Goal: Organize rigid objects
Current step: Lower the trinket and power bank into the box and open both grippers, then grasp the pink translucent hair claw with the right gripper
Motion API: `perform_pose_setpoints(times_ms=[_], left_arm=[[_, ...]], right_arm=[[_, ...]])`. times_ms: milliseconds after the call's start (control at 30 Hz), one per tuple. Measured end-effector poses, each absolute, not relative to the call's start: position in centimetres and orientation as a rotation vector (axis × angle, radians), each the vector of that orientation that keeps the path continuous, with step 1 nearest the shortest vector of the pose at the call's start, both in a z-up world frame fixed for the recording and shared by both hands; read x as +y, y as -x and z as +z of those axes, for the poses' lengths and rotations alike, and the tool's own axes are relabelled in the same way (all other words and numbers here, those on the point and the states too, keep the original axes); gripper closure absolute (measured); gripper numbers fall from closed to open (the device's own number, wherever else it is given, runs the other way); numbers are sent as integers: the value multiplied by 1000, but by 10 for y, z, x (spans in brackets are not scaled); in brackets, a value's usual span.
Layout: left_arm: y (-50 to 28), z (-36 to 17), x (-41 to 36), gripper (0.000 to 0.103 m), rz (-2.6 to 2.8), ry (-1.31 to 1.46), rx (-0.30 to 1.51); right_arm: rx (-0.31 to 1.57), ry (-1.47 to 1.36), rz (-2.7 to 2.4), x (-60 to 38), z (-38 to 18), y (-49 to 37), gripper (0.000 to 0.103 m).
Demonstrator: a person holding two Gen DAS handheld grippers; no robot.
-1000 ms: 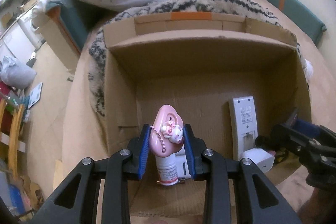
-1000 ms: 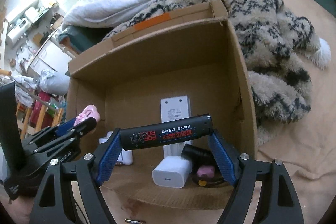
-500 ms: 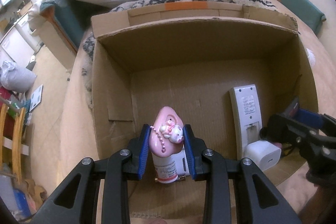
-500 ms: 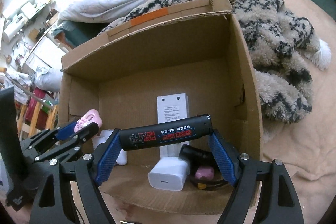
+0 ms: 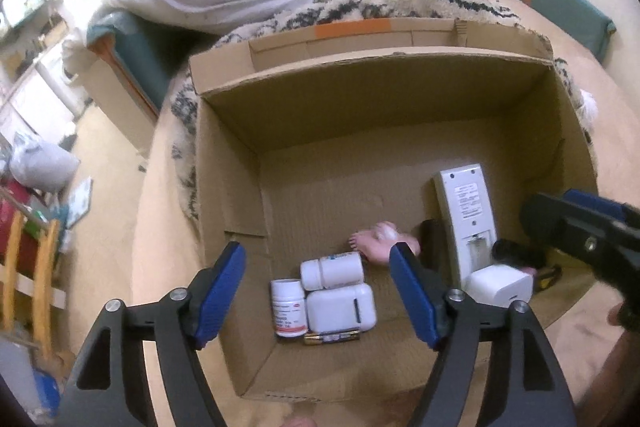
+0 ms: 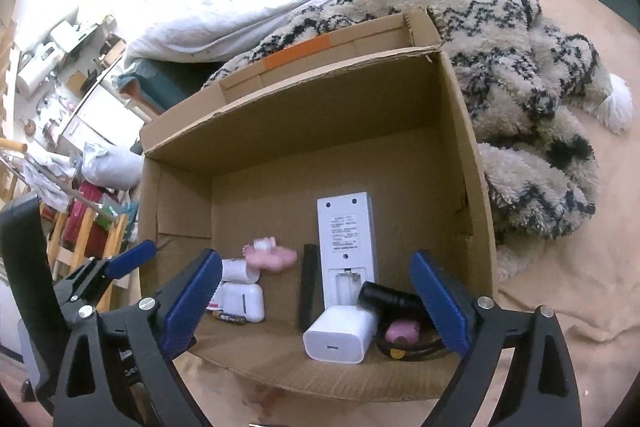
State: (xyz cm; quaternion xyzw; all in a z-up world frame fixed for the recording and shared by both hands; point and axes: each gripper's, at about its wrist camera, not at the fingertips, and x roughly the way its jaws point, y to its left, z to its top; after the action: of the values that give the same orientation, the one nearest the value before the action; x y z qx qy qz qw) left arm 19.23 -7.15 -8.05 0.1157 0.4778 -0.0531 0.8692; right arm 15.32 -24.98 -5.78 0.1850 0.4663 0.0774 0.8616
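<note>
Since a second ago: left gripper (image 5: 318, 301) no longer pinches the pink charm bottle (image 6: 271, 256); its jaws are opening, nothing between the pads. The bottle now lies on its side on the floor of the cardboard box (image 5: 236, 195), blurred. Right gripper (image 6: 316, 307) has let go of the black tube (image 6: 309, 287); its jaws are opening too, spread wide and empty. The tube lies on the box floor just left of the white remote (image 6: 346, 247), lengthwise beside it.

Count in box: two white pill bottles (image 5: 331, 270), one lying, one upright with a red-and-white label, print too small to read. One white earbud-style case (image 5: 340, 308), touching both bottles. One AA battery (image 5: 332, 337) against the case's near edge. One remote, face down, battery bay open, back label unreadable. One white charger block (image 6: 340, 335) at the remote's near end. One black cylinder (image 6: 386, 301) and one small pink item (image 6: 402, 331) by the right wall, a dark cord under them.

Box sits on a tan sheet, a patterned fleece blanket (image 6: 520, 39) behind and to its right.
</note>
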Motion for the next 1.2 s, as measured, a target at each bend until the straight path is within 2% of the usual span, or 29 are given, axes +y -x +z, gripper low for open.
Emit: perform_pose_setpoints(times_ms=[233, 667, 1200], left_arm=[[-193, -75, -66, 24, -116, -206, 1003], [-164, -45, -37, 23, -53, -132, 1005], [-104, -58, -10, 23, -35, -76, 1094]], right_arm=[[974, -415, 155, -256, -56, -149, 2], [964, -394, 161, -249, -45, -122, 2], [1021, -347, 197, -220, -58, -84, 2]])
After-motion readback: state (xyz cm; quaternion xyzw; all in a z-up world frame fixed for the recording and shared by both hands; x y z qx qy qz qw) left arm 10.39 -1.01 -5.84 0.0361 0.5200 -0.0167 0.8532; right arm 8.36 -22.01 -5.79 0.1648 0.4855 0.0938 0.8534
